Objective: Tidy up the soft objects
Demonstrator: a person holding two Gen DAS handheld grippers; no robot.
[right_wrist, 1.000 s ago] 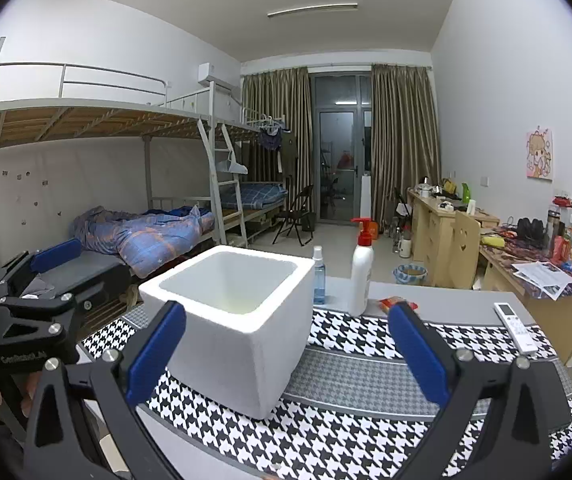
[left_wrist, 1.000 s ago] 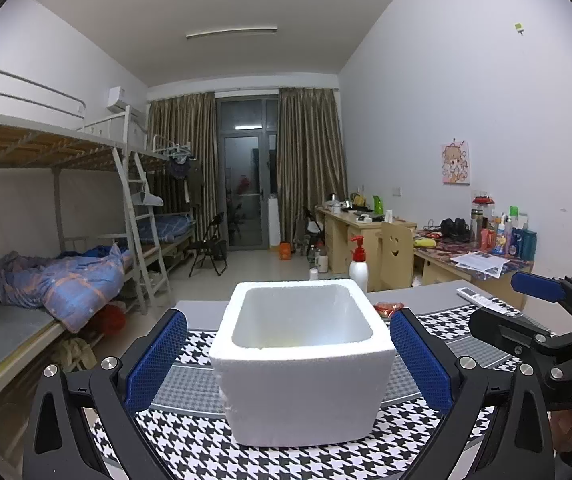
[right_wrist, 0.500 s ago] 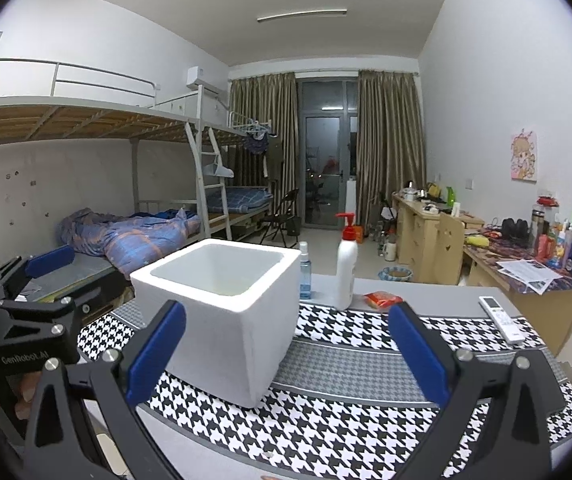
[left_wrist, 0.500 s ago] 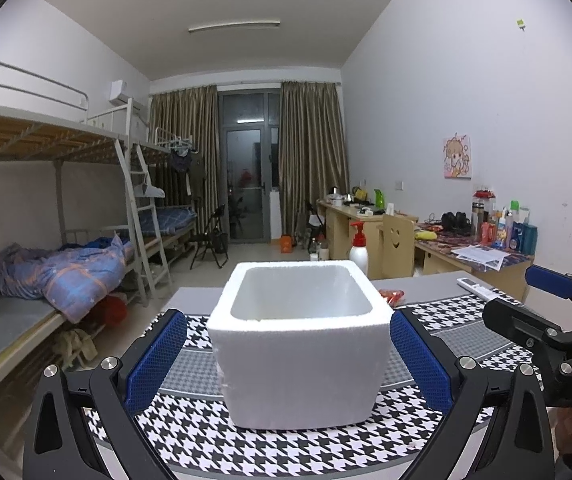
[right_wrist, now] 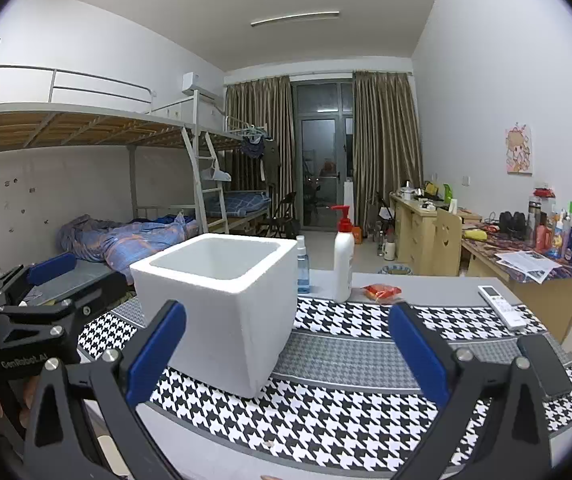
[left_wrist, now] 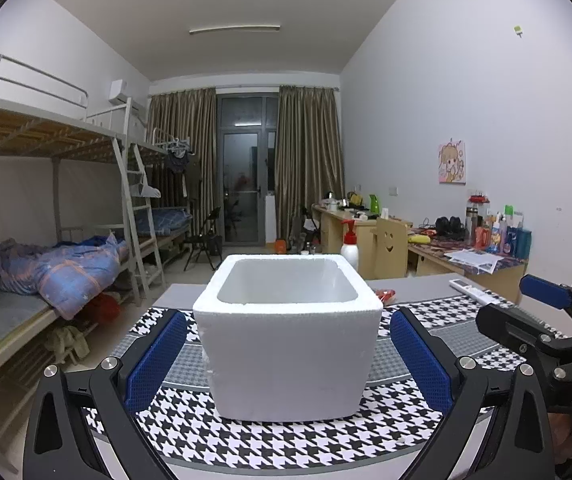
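Observation:
A white foam box (left_wrist: 289, 332) stands open on the houndstooth cloth (left_wrist: 269, 436); it also shows in the right wrist view (right_wrist: 221, 304). Its inside looks empty as far as I can see. My left gripper (left_wrist: 288, 356) is open, its blue pads (left_wrist: 157, 356) either side of the box's near face, short of it. My right gripper (right_wrist: 286, 352) is open and empty, to the right of the box. A small red soft packet (right_wrist: 382, 291) lies behind on the grey tabletop, also in the left view (left_wrist: 384, 293).
A white pump bottle (right_wrist: 344, 256) and a small blue spray bottle (right_wrist: 302, 266) stand behind the box. A white remote (right_wrist: 502, 306) and a black phone (right_wrist: 542, 364) lie at the right. Bunk beds left, cluttered desks right.
Both grippers have dropped lower and drawn slightly back, so the box's rim sits higher in view and less of its inside shows. Both stay open.

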